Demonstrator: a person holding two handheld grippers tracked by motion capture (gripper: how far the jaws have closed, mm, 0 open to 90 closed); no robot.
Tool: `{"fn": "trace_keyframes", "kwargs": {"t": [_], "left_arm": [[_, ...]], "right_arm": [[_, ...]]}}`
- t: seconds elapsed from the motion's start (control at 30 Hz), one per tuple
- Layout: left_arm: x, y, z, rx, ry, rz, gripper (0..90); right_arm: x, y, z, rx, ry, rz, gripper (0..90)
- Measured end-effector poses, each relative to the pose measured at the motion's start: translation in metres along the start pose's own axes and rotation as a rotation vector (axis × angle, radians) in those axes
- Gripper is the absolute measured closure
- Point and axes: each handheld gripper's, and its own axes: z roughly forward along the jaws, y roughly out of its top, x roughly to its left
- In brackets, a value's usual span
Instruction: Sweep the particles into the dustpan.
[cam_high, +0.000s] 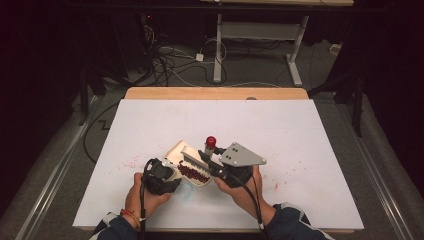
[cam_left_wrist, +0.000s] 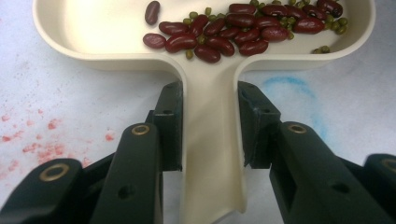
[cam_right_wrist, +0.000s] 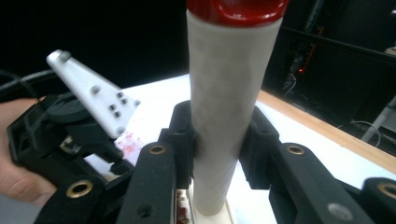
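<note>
Two grippers meet near the front middle of the white table (cam_high: 300, 130), each in one of the person's hands. The left gripper (cam_left_wrist: 209, 126) has its black jaws closed on the flat handle of a cream dustpan (cam_left_wrist: 210, 154), one pad pressed to each edge of the handle, so the grip is narrow and firm. The pan's tray lies flat on the table just ahead of those jaws, and in it sits a loose heap of dark red kidney beans (cam_left_wrist: 233, 30) mixed with small green beans (cam_left_wrist: 292, 33), gathered mostly toward one side of the tray, with a single red bean apart from the rest.

The right gripper (cam_right_wrist: 218, 144) clamps a pale, round brush handle (cam_right_wrist: 229, 93) with a red cap (cam_right_wrist: 236, 7) at its end; both pads touch the handle's sides, and the handle stands up between them. From the high view the brush head (cam_high: 192, 159) rests over the far edge of the dustpan (cam_high: 176, 152), just beside the beans (cam_high: 192, 172), and the red cap (cam_high: 211, 141) points away from the person. The right gripper (cam_high: 212, 167) lies just right of the pan, the left gripper (cam_high: 167, 175) at the pan's near left corner, the two almost touching. Faint red specks (cam_high: 131, 162) mark the table left of the pan, and a pale blue smear (cam_left_wrist: 289, 86) shows beside the handle
</note>
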Motion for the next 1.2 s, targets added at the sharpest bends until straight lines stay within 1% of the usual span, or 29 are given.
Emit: {"fn": "trace_keyframes", "kwargs": {"t": [0.07,0.1,0.17,0.3,0.43,0.5,0.53,0.6,0.83,0.97,1.07,1.2], "left_arm": [[0.0,0.0,-0.001,-0.003,0.009,0.018,64.0],[0.0,-0.001,-0.001,-0.006,0.018,0.021,64.0],[0.002,-0.001,-0.002,-0.005,0.021,0.024,64.0],[0.005,-0.002,-0.002,-0.004,0.014,0.015,63.9],[0.007,-0.002,-0.002,-0.004,0.013,0.013,64.0],[0.008,-0.002,-0.002,-0.001,0.013,0.016,64.0],[0.008,-0.002,-0.002,0.0,0.011,0.017,64.0],[0.01,-0.002,-0.002,0.001,0.008,0.017,64.0],[0.011,-0.002,-0.005,-0.004,0.007,0.022,64.0],[0.012,-0.002,-0.007,-0.007,0.011,0.024,64.1],[0.013,-0.001,-0.007,-0.006,0.008,0.031,64.0],[0.014,-0.001,-0.005,-0.007,-0.002,0.025,64.0]], "right_arm": [[-0.008,0.001,-0.004,-0.007,-0.009,0.017,69.7],[-0.012,0.001,-0.006,-0.007,-0.012,0.024,69.7],[-0.019,0.002,-0.01,-0.009,-0.024,0.031,69.7],[-0.031,0.005,-0.018,-0.024,-0.044,0.039,69.7],[-0.039,0.005,-0.026,-0.018,-0.058,0.035,69.7],[-0.043,0.003,-0.029,-0.01,-0.065,0.046,69.7],[-0.045,0.002,-0.03,-0.003,-0.064,0.059,69.7],[-0.05,0.001,-0.034,0.0,-0.058,0.067,69.7],[-0.066,-0.003,-0.05,0.008,-0.091,0.065,69.7],[-0.078,-0.008,-0.057,0.017,-0.099,0.063,69.7],[-0.085,-0.011,-0.063,0.022,-0.113,0.065,69.7],[-0.094,-0.014,-0.071,0.024,-0.12,0.057,69.7]]}}
